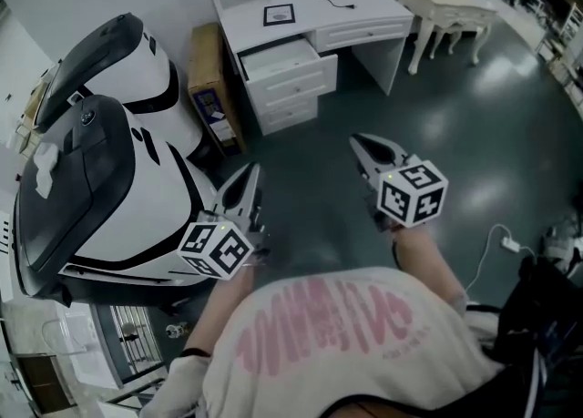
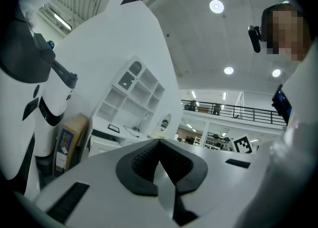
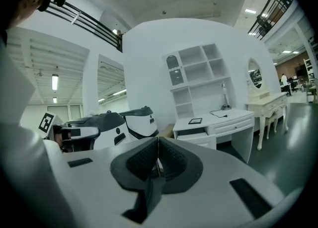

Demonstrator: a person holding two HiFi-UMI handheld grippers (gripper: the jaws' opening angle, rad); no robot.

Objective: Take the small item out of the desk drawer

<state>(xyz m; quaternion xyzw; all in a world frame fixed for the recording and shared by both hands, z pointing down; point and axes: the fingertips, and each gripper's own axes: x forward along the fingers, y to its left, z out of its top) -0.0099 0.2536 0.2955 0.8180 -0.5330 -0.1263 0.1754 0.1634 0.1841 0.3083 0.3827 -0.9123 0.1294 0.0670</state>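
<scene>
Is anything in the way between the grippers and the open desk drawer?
Nothing visible does. Only floor lies between the left gripper, the right gripper and the open drawer. The cardboard box leans beside the desk, off that line. The small item cannot be seen.

The drawer (image 1: 284,58) standing open in the far desk (image 1: 369,8) is too small for me to tell what lies inside. The frame (image 1: 279,15) on the desktop and the label on the box (image 1: 211,88) to its left are too small to read.
</scene>
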